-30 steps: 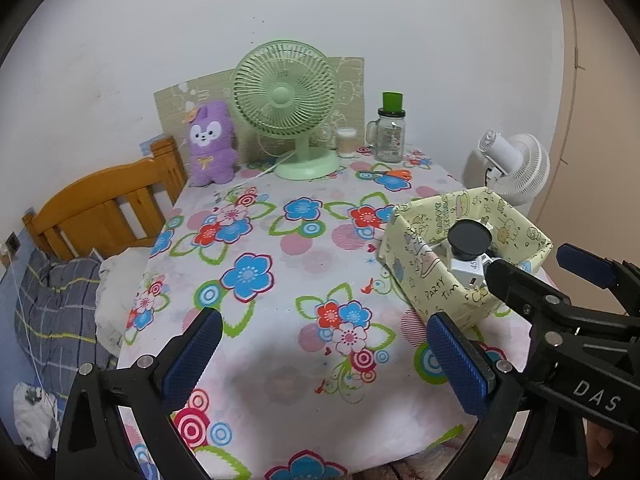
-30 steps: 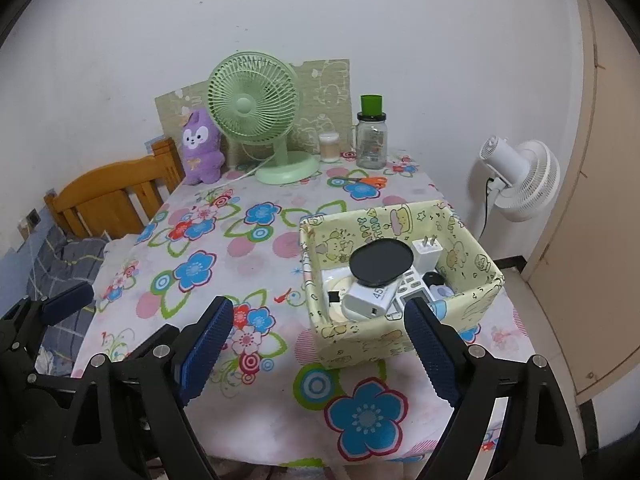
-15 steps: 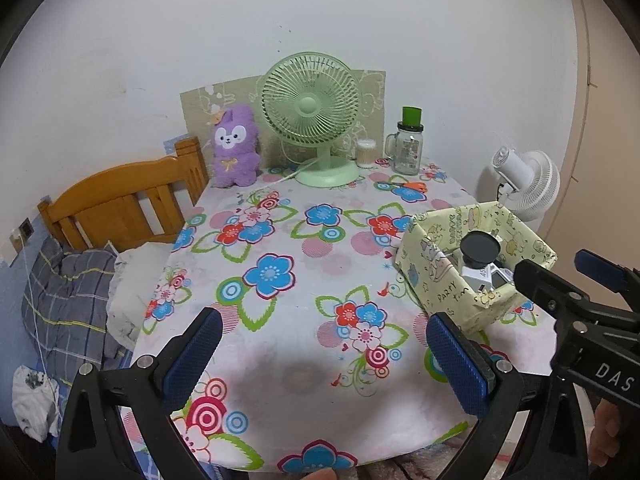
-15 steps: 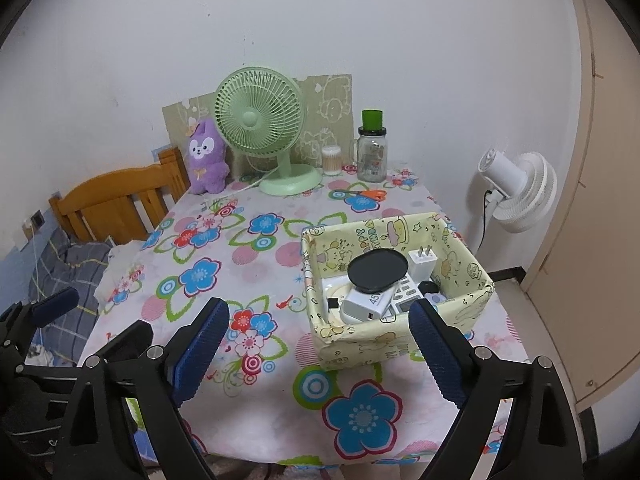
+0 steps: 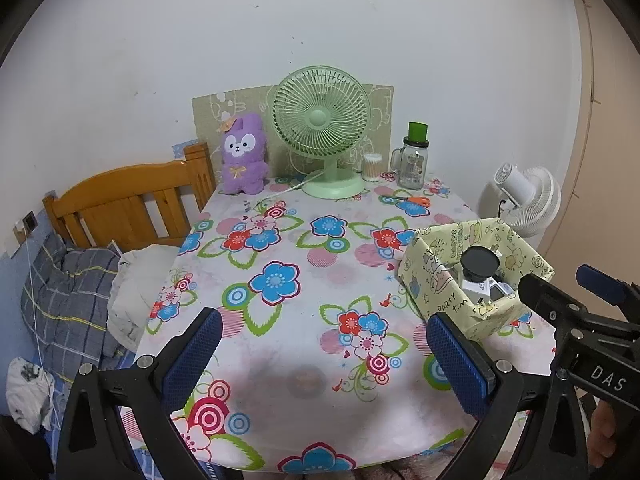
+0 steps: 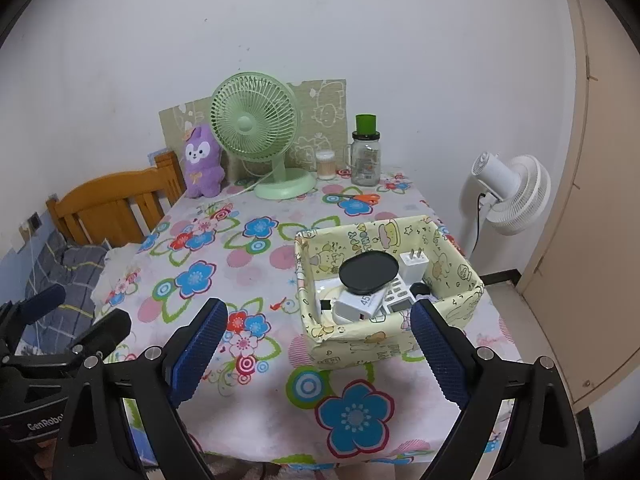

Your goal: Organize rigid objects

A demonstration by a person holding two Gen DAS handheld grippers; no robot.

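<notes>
- Both grippers sit back from the near edge of the flowered table (image 6: 208, 272), and against the frames of a second ago the whole scene looks smaller and farther off, so the hands have drawn away from the work.
- Right gripper (image 6: 316, 348): its jaws have just been opening and now stand wide, with nothing between the blue pads; the yellow box (image 6: 384, 344) lies beyond the tips, not gripped.
- Left gripper (image 5: 320, 356): jaws equally wide and empty, over bare cloth left of the box; its spread looks unchanged across the frames.
- Inside the box lie the rigid pieces: a black oval disc (image 6: 369, 271) on top, a white plug adapter (image 6: 412, 264) behind it, a white charger block (image 6: 360, 304) in front. More sits under these, too crowded to name with confidence.
- Nothing loose of that kind shows on the cloth near the box; only orange-handled scissors (image 6: 360, 199) lie far back by the green fan (image 6: 256, 128) and the glass jar (image 6: 365, 160).
- Judging by that, the sorting looks finished or nearly so: empty jaws and retreat suit an ending, unless the scissors also count.
</notes>
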